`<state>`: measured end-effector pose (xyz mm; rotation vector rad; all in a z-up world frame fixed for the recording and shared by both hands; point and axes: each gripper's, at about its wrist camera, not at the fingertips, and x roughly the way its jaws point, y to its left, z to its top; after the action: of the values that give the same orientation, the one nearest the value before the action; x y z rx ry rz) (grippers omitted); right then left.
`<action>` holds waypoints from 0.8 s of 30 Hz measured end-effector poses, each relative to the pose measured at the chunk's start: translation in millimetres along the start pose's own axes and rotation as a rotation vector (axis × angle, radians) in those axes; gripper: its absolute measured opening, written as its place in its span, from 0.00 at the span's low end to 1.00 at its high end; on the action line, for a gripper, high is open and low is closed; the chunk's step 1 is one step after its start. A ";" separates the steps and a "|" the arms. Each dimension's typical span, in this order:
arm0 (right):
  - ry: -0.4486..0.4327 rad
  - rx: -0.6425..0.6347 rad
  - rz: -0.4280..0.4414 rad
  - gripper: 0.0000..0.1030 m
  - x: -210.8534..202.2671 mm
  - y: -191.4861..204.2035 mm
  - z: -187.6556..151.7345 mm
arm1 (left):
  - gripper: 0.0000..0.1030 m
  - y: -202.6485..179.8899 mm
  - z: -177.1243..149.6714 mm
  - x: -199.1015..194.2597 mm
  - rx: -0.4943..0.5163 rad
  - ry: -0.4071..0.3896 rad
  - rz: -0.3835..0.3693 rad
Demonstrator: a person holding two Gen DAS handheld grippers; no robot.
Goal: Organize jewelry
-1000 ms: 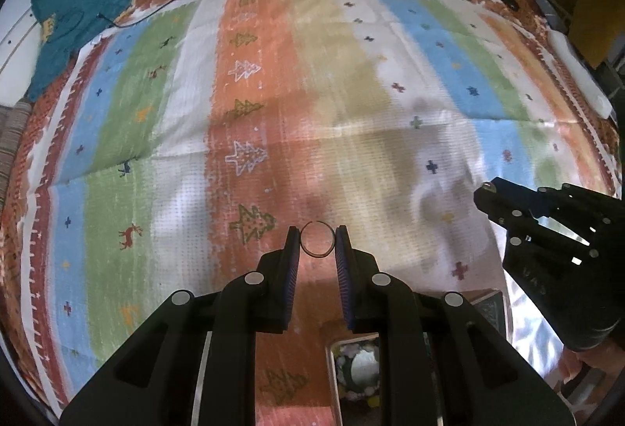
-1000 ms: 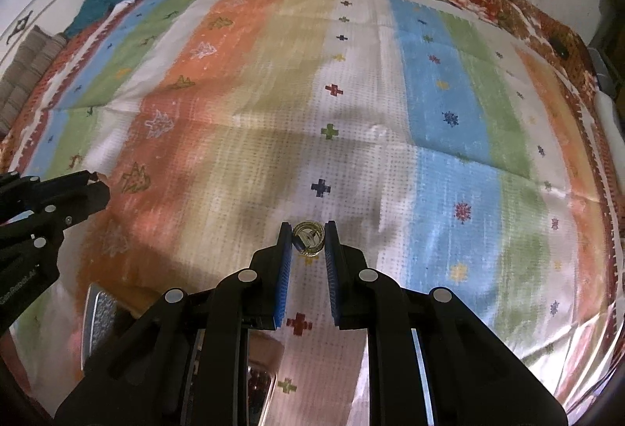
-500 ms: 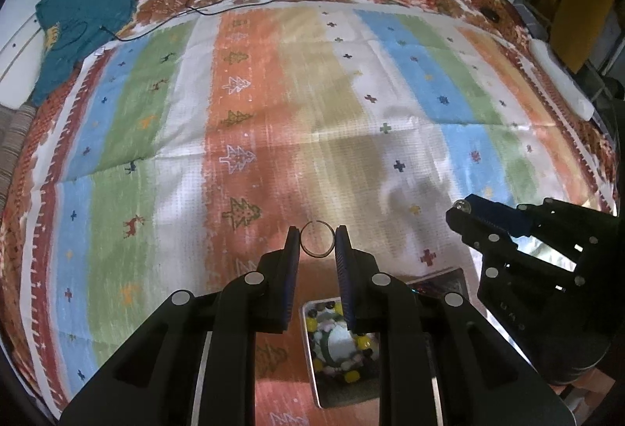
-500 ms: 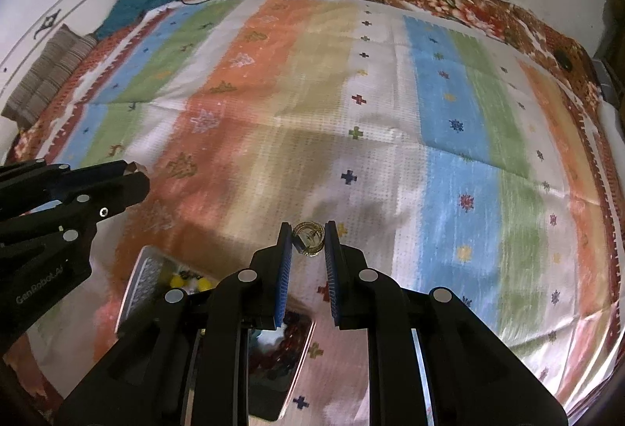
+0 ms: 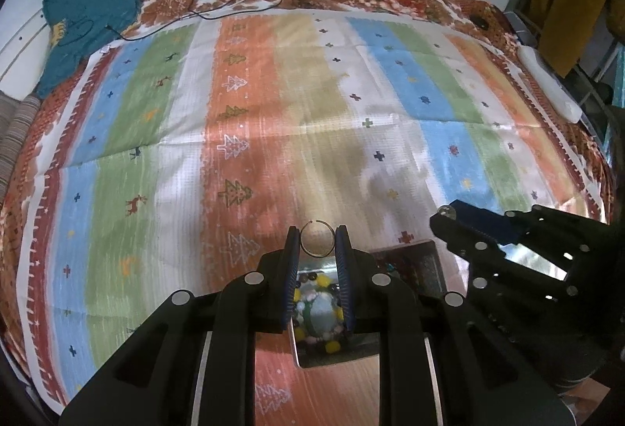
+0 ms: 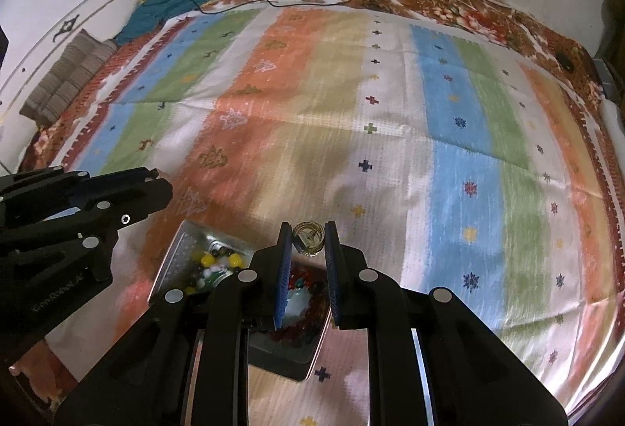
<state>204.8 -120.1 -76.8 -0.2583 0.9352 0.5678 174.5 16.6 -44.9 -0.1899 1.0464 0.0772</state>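
Between right hand-held gripper (image 6: 308, 236) tips, coiled gold jewelry (image 6: 309, 238)

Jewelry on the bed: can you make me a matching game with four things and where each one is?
Things:
1. thin wire ring
2. gold ring
3. yellow bead bracelet
4. teal shirt

Places:
A. far corner of the striped blanket
B. in the right tongs
C. in a metal tray
D. in the left tongs

Pairs: 1-D, 2-B, 3-C, 4-A

Faint embossed lettering on left gripper (image 6: 58, 230); blurred, not legible.
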 end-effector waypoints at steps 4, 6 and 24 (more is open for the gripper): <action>-0.002 0.003 0.021 0.17 -6.1 2.9 -7.5 | 0.17 -2.5 -7.6 -12.0 0.002 -0.017 -0.014; -0.010 -0.002 0.028 0.17 -10.8 5.7 -10.9 | 0.17 -3.1 -11.1 -15.4 0.005 -0.024 -0.013; -0.035 -0.017 0.018 0.37 -28.9 11.4 -31.0 | 0.33 5.3 -26.6 -34.9 -0.048 -0.050 -0.039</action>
<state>163.9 -134.6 -70.8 -0.2546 0.9004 0.5954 133.6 17.6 -28.2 -0.2507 0.9914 0.0714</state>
